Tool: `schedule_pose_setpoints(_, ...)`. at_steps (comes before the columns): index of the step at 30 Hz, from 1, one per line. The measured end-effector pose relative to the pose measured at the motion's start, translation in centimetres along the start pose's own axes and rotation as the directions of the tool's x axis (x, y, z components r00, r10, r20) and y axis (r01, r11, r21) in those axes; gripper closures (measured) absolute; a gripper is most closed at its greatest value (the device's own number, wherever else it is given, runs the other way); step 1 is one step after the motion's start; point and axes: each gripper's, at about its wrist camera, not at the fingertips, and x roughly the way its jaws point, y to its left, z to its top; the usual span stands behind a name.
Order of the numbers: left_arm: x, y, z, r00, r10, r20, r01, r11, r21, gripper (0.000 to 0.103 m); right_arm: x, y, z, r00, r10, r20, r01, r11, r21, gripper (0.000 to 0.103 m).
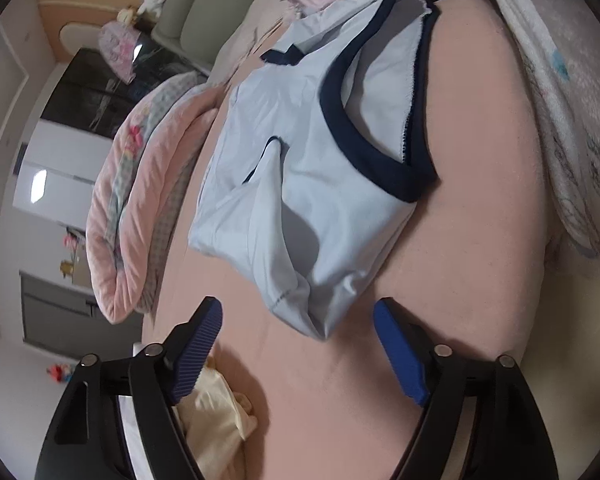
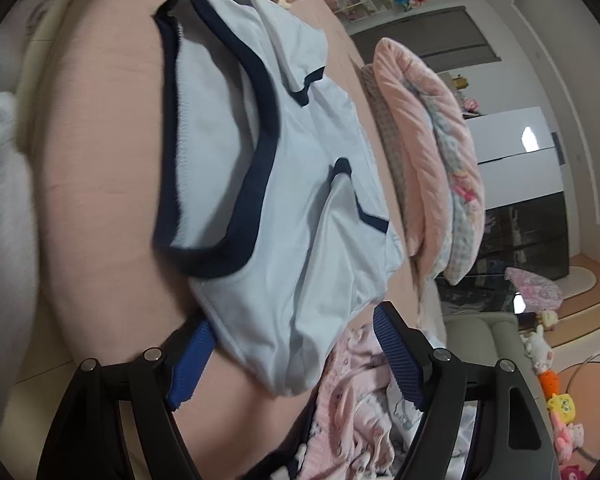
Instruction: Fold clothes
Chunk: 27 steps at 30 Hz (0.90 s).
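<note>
lt-blue vest (image 1: 300,184), navy trim | no legible txt, blurry | both tongs wide

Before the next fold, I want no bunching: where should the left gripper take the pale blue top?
Probably the bunched hem corner of the pale blue top, nearest the open left gripper. That corner lifts off the pink bedsheet, so the fingers can likely close on it coming straight ahead.

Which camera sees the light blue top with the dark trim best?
The left wrist view: the light blue top lies almost whole on the pink bed, clear of the jaws. In the right wrist view the same top is blurrier, its near end overlapping one blue pad.
</note>
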Motion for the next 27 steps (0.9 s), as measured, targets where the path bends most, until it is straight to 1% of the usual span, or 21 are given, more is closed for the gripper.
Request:
schedule_pose_setpoints(2,0.1,0.0,0.2,1.0,0.0,0.009,0.0,1.0,0.019,0.016,0.4,-0.2,0.2,1.0,0.002,0.007,-0.002,1.0,0.003,0.019)
schedule_pose_setpoints(4,0.2,0.3,0.5,1.0,0.008,0.02,-0.008,0.999,0.036,0.003,0.3,-0.2,0.2,1.0,-0.001,0.012,0.001,1.0,0.005,0.016)
schedule_pose_setpoints(5,0.2,0.3,0.7,1.0,0.011,0.021,-0.011,0.999,0.037,0.001,0.3,-0.2,0.2,1.0,-0.003,0.015,0.003,1.0,0.005,0.015)
schedule_pose_setpoints(7,0.3,0.5,1.2,0.999,0.026,0.025,-0.027,0.999,0.036,0.001,0.2,-0.1,0.2,1.0,-0.004,0.02,0.004,1.0,0.003,0.015)
schedule_pose_setpoints(9,0.4,0.7,2.0,0.996,0.08,0.034,-0.081,0.996,0.029,0.001,-0.1,0.0,0.4,0.999,-0.025,0.026,0.025,1.0,0.003,0.015)
schedule_pose_setpoints(10,0.5,0.8,2.4,0.994,0.097,0.04,-0.098,0.995,0.028,0.001,-0.1,-0.2,0.5,0.999,-0.045,0.026,0.045,0.999,0.011,0.015)
schedule_pose_setpoints(12,0.9,0.7,3.2,0.991,0.124,0.05,-0.125,0.992,0.029,0.001,0.2,-1.0,0.8,0.993,-0.117,0.028,0.117,0.993,0.033,0.015)
schedule_pose_setpoints(13,1.1,0.3,3.4,0.991,0.124,0.051,-0.126,0.991,0.044,0.001,0.7,-1.4,0.9,0.991,-0.129,0.019,0.129,0.991,0.04,0.015)
schedule_pose_setpoints(16,1.4,-0.5,4.0,0.99,0.128,0.056,-0.133,0.988,0.084,0.001,2.2,-1.9,1.2,0.996,-0.091,-0.023,0.092,0.994,0.059,0.015)
schedule_pose_setpoints(17,1.3,-0.4,4.0,0.989,0.134,0.054,-0.138,0.987,0.081,0.001,2.1,-1.7,1.2,0.995,-0.093,-0.019,0.094,0.994,0.057,0.015)
schedule_pose_setpoints(22,1.3,0.3,3.2,0.992,0.13,0.007,-0.13,0.991,-0.018,0.002,1.4,-0.8,0.9,0.995,-0.096,0.0,0.096,0.994,0.051,0.015)
schedule_pose_setpoints(25,1.3,0.5,2.9,0.991,0.133,-0.006,-0.133,0.989,-0.057,0.002,0.5,-0.9,0.3,0.998,-0.061,0.009,0.06,0.996,0.064,0.016)
schedule_pose_setpoints(27,1.5,0.6,2.7,0.991,0.136,0.0,-0.136,0.989,-0.055,0.002,-0.1,-0.7,-0.2,1.0,-0.006,0.013,0.005,0.998,0.066,0.016)
